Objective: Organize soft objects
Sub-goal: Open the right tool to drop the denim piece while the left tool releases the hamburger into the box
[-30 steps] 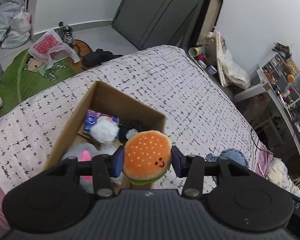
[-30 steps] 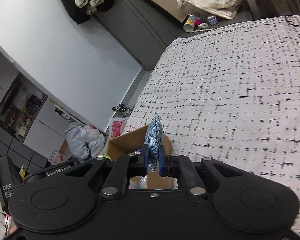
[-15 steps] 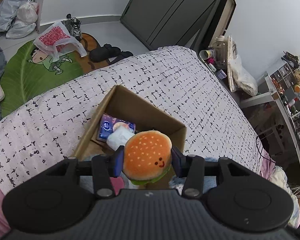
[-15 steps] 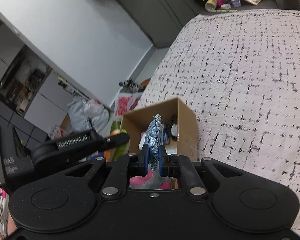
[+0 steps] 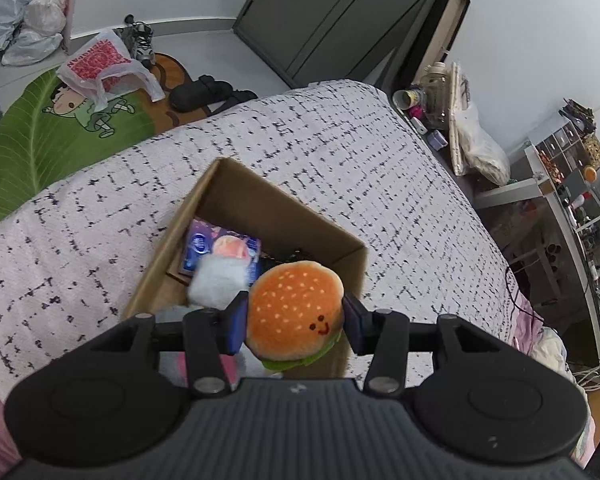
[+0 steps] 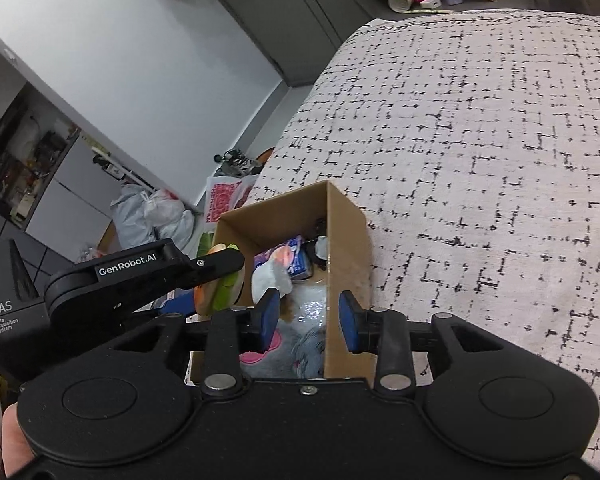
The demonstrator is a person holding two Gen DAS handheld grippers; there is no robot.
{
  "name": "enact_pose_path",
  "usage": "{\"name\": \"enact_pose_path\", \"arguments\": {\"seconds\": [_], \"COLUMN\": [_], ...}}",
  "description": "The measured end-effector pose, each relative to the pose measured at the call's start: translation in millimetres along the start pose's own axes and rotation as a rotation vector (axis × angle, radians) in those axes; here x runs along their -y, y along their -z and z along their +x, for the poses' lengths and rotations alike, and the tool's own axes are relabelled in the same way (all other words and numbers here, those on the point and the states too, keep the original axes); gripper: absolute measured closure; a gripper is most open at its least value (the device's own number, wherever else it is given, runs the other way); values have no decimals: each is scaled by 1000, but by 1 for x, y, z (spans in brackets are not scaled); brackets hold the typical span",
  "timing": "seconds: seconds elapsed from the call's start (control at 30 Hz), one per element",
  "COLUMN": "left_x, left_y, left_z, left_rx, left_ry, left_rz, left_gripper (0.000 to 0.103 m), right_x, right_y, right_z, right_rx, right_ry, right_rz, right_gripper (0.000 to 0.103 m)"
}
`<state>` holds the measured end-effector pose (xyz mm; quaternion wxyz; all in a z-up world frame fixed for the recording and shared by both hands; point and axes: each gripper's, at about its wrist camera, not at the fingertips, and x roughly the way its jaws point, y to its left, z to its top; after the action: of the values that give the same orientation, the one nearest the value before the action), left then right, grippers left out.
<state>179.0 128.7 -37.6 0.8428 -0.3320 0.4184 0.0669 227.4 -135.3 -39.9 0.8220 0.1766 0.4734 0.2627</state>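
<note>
An open cardboard box (image 5: 284, 206) stands on the patterned bed; it also shows in the right wrist view (image 6: 348, 236). My left gripper (image 5: 294, 320) is shut on a plush burger (image 5: 296, 308) and holds it above the box's near right corner. The burger's edge shows in the right wrist view (image 6: 216, 280) under the left gripper's arm. My right gripper (image 6: 308, 322) is open and empty above the box's right wall. A blue denim soft piece (image 6: 310, 350) lies in the box below it. A white plush (image 5: 218, 284) and a purple packet (image 5: 220, 246) lie inside too.
The bedspread (image 6: 480, 160) spreads wide to the right of the box. On the floor are a green rug (image 5: 60, 128), plastic bags (image 5: 104, 64) and shoes. Cluttered shelves (image 5: 572, 184) stand beyond the bed's right side.
My right gripper has opened and let the blue denim piece drop into the box. Both grippers have moved forward over the box; the left still holds the burger.
</note>
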Motion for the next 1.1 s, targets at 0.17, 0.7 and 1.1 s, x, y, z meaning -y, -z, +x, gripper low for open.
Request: {"name": "enact_pose_path", "arguments": {"seconds": [0.17, 0.7, 1.1], "left_x": [11, 13, 36], "left_y": [-2, -4, 16], "left_z": [0, -16, -52], "left_rx": [14, 6, 39], "left_ry": [35, -49, -95], "left_rz": [2, 60, 218], "left_gripper": [48, 24, 22], "right_x": [3, 7, 10], "right_y": [-2, -4, -5], "right_z": [-7, -11, -40], "right_rx": [11, 19, 83], "right_ry": [13, 20, 42], "right_rz": [1, -8, -66], "right_gripper": [63, 52, 30]}}
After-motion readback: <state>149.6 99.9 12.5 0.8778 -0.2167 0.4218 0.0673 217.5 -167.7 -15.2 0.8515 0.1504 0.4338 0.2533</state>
